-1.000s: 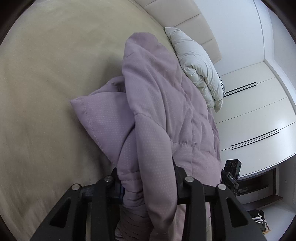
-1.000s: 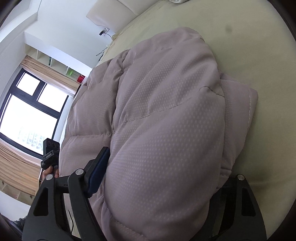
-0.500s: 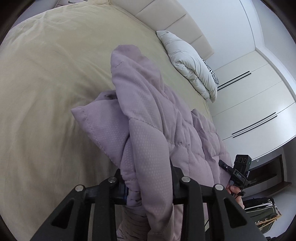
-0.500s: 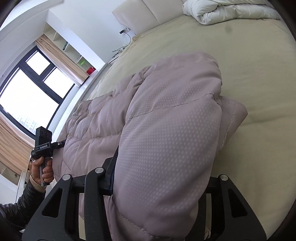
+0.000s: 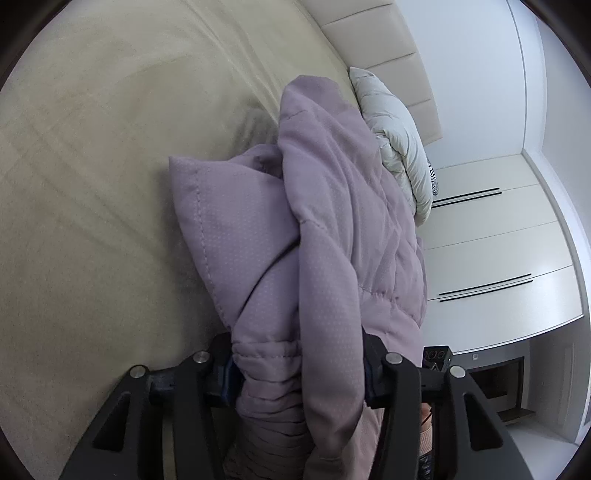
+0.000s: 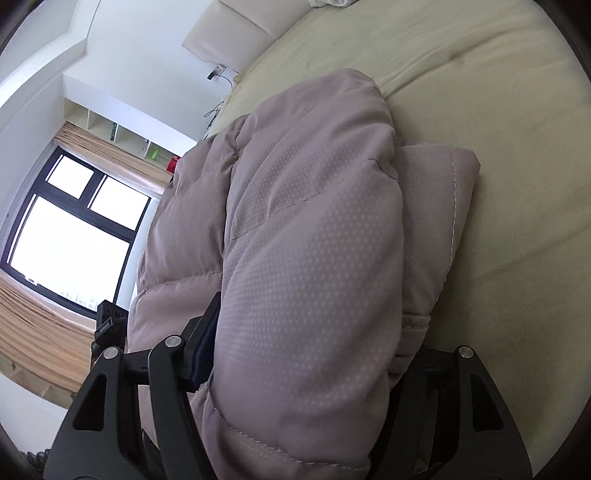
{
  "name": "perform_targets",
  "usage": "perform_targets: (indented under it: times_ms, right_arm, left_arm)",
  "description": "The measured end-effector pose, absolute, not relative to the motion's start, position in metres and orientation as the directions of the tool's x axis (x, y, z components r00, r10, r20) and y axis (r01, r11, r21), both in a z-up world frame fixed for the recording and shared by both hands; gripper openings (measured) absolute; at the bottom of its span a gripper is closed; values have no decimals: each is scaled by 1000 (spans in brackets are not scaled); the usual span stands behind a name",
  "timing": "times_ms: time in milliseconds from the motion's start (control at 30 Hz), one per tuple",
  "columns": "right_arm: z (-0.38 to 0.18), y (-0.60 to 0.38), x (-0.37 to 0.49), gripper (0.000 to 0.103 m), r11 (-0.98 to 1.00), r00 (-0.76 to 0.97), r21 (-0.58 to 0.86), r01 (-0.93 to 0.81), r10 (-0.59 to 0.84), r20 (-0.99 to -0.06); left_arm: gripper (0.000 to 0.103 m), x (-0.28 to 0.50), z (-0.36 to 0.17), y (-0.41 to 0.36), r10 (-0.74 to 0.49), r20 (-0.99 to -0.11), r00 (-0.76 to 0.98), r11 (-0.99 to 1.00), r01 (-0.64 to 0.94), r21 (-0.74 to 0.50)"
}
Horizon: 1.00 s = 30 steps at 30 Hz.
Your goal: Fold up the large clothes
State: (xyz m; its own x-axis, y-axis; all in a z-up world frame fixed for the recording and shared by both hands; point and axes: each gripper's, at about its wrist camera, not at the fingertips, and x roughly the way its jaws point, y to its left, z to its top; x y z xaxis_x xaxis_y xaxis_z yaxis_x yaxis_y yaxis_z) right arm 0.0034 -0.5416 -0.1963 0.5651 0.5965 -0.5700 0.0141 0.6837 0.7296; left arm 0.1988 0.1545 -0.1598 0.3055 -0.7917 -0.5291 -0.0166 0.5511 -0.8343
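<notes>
Mauve quilted puffer jacket [image 5: 332, 229] [image 6: 303, 236] bunched up, held over the beige bed [image 5: 103, 177] [image 6: 509, 110], draping forward from both my grippers. Fabric has tiny dot texture, stitched seams across panels. A flat stitched edge piece, collar or hem, can't tell which, sticks out to the left in left wrist view and to the right in right wrist view; it looks to be on or just above the sheet.

My left gripper [image 5: 299, 363]: thick wad of jacket between the fingers [image 5: 373, 369], both pads pressing on it, clamped on cloth. Jaws have just been opening a bit wider, fabric between them and gripped. Elastic gathered cuff or hem sits right at the left pad.

My right gripper [image 6: 306, 354]: fat fold of jacket fills the gap, left finger [image 6: 205, 343] pressed against it, right finger mostly hidden under cloth. Clamped on jacket; jaws have just been opening wider too, cloth between them.

Outward: white duvet [image 5: 399, 140] bundled near the padded headboard [image 5: 376, 40] [image 6: 229, 26], well apart from the jacket. White wardrobe doors [image 5: 491, 243] on the right of left view. Window [image 6: 74, 229] with dark frame, tan curtain [image 6: 33, 325], wall shelves [image 6: 122, 136] in right view. Each view catches the other gripper's camera block beside the jacket.
</notes>
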Motion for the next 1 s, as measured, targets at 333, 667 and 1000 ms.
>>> perform_targets:
  times_ms: [333,667,1000]
  right_arm:
    - [-188,-566,-40,71,640,591,765,77,588,-552]
    - [-156,-593,-120,71,707,771,662,249,270,-577]
    - [-31,-540,-177,92,931,918,258,260,-155,-366]
  left_arm:
    - [67,153,-106,175,-647,-624,438,707,38,-706]
    - [98,71,1,168,-223,-592,775,960,70,-269]
    - [103,-1,97,78,42,-220,975,988,-9,152]
